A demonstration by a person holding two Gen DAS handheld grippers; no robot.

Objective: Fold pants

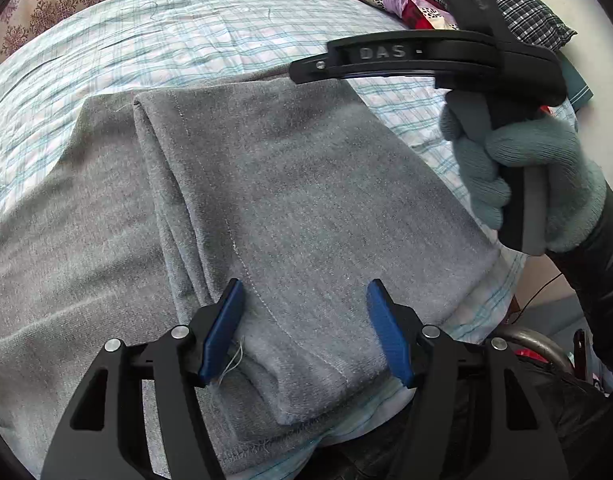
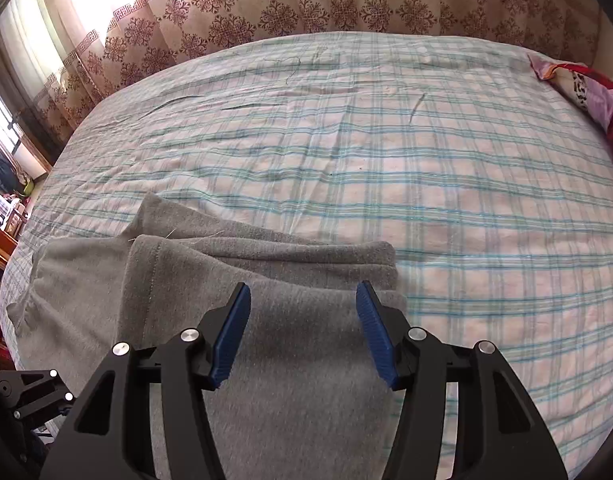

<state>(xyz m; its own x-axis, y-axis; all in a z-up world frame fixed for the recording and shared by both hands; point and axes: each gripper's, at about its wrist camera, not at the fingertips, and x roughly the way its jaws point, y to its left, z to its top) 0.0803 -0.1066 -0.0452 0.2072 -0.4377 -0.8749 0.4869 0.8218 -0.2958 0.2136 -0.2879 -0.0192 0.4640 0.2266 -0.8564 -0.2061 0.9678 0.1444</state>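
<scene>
Grey pants (image 1: 290, 200) lie folded on a bed, one layer doubled over another, with a stitched seam running along the top layer. My left gripper (image 1: 306, 320) hovers open over the near hem end of the fold, nothing pressed between its blue pads. In the right wrist view the same pants (image 2: 266, 344) lie under my right gripper (image 2: 304, 320), which stands open above the folded edge, its pads apart and clear of the cloth. A gloved hand (image 1: 526, 168) grips the right tool's handle at the upper right of the left wrist view.
The bed wears a blue and pink plaid sheet (image 2: 446, 200). A colourful cloth (image 1: 398, 0) and a checked pillow (image 1: 518, 8) lie at the far right. Patterned curtains (image 2: 306, 4) hang behind the bed, and shelves (image 2: 2, 216) stand to the left.
</scene>
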